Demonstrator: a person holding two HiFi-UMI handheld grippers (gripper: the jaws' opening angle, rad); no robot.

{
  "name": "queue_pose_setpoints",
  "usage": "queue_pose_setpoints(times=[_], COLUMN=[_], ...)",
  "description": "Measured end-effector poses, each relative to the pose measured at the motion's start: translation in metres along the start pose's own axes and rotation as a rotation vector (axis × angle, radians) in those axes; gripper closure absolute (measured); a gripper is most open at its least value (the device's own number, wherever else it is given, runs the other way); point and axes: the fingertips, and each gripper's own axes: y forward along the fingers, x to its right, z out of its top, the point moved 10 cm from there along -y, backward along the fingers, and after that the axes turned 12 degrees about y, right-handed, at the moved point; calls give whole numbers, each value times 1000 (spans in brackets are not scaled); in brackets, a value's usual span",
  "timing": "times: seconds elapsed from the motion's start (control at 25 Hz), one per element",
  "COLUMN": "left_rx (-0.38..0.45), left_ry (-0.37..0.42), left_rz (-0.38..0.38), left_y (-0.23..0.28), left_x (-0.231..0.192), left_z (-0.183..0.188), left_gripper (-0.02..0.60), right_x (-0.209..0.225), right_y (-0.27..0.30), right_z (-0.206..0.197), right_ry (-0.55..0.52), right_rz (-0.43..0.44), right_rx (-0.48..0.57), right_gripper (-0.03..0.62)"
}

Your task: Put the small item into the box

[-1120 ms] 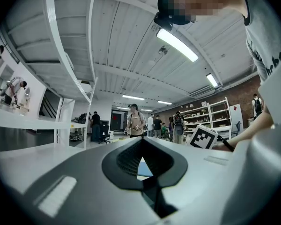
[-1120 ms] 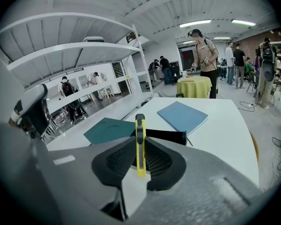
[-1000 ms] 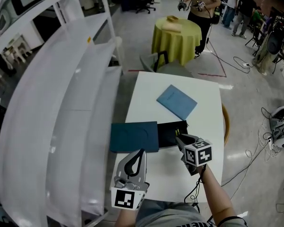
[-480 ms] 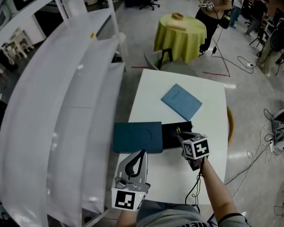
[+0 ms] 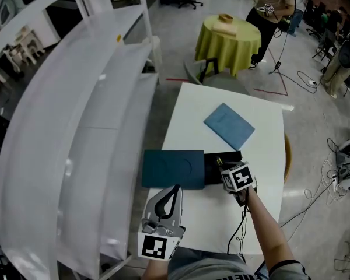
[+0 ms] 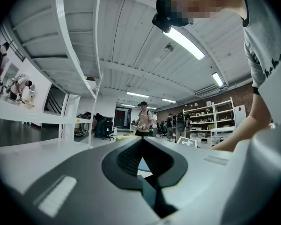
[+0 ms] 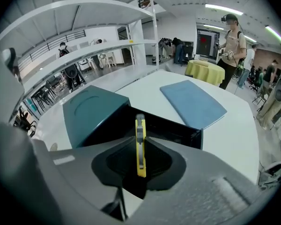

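**Item clamped, box mouth dead ahead**

Right gripper view: my right hand-held gripper (image 7: 140,159) has its jaws closed on the item (image 7: 140,135), a thin yellow strip pinched on its flat sides. Its long axis runs straight out along the jaws, and its far end shows against the dark opening of the box (image 7: 175,130). So the box lies directly forward and below. I judge that a short reach forward and a dip down is all the drop calls for. The teal lid (image 7: 91,111) lies against the box's left side, and its raised edge is what I'd steer clear of. Beyond the box a blue pad (image 7: 194,102) lies flat, with bare worktop (image 7: 239,135) to its right.

Left gripper view: my left hand-held gripper (image 6: 141,159) points up and outward with its jaws brought together on nothing.

Head view: the right gripper hangs over the near rim of the box, towards its right half, and the box's long side runs across in front of me. The left one sits back by my body, short of the lid, so the right is plainly the nearer. The worktop's right edge lies close beyond the box's end, which leaves little room that way. Ahead, a strip of bare worktop separates the box from the pad.
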Motion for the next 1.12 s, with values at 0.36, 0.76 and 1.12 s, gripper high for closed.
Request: queue_pose_setpoints(times=[0.36, 0.76, 1.12], left_rx=[-17, -33, -34], left_ry=[-2, -16, -19], left_rz=[28, 61, 62], left_y=[-8, -16, -16], left_x=[-9, -17, -17], left_z=[-4, -10, -11], left_gripper=[565, 566, 565], right_x=[-10, -12, -8], right_y=[24, 34, 35], right_z=[3, 6, 4], right_ry=[-105, -135, -116], right_rz=[-37, -89, -73], right_rx=[-141, -235, -228], right_gripper=[534, 533, 518])
